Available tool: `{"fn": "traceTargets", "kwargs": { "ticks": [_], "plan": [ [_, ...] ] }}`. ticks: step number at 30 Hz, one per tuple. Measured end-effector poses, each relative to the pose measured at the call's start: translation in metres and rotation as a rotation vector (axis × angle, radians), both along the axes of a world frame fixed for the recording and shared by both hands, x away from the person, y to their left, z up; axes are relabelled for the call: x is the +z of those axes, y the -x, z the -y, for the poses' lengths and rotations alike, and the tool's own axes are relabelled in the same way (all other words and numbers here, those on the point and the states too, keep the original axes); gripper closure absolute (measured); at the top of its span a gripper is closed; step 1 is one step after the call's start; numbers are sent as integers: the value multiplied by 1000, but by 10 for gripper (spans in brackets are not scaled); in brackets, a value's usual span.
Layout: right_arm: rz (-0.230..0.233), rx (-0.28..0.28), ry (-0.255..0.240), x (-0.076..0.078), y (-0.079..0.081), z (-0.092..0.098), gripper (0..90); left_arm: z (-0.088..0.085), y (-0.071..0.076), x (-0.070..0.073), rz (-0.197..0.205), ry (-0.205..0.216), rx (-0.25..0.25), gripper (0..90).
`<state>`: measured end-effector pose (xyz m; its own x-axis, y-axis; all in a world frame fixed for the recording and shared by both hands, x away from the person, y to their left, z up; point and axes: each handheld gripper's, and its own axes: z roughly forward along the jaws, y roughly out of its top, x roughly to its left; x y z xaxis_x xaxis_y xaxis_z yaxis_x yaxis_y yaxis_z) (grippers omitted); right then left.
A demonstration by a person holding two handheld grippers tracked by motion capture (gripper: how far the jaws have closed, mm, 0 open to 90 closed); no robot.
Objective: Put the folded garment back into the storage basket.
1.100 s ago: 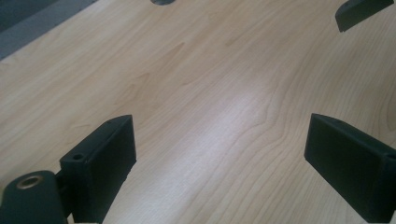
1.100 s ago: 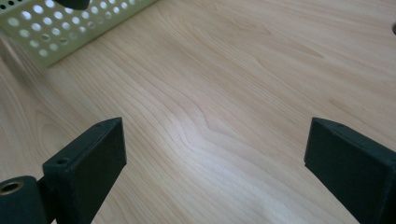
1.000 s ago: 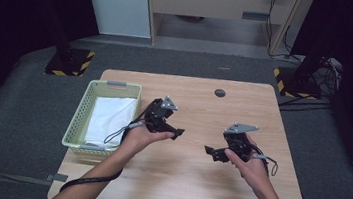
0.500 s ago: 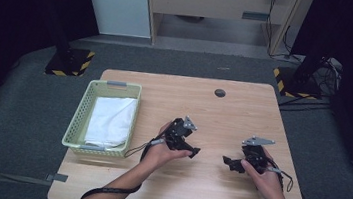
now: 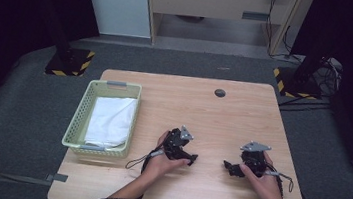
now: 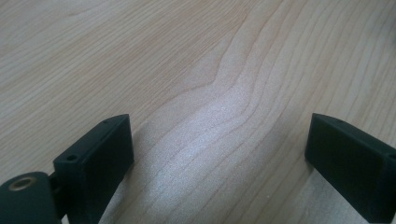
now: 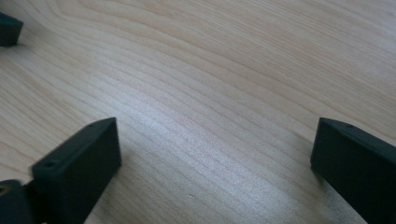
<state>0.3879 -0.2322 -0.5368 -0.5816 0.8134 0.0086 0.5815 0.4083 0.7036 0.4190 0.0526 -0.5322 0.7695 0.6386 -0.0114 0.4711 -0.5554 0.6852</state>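
Both grippers have dropped back toward the person since 1 s ago: left gripper [image 5: 189,157] & right gripper [image 5: 228,167] sit low on table [image 5: 243,117], jaws wide, empty. White cloth [image 5: 110,117] lies in basket [image 5: 79,123], well apart — work looks finished.

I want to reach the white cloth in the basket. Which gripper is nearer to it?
Left. The left gripper rests on the table just right of the basket holding the white cloth; the right gripper lies farther right, beyond the left one.
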Motion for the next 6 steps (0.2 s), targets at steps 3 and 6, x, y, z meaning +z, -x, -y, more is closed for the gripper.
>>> {"fn": "traceTargets", "kwargs": {
  "ticks": [3, 6],
  "plan": [
    [0, 4, 0, 0, 0, 0, 13, 1, 2, -3, 20, 20, 19, 48],
    [-1, 13, -1, 0, -1, 1, 7, 1, 2, -3, 19, 19, 20, 46]
  ]
}}
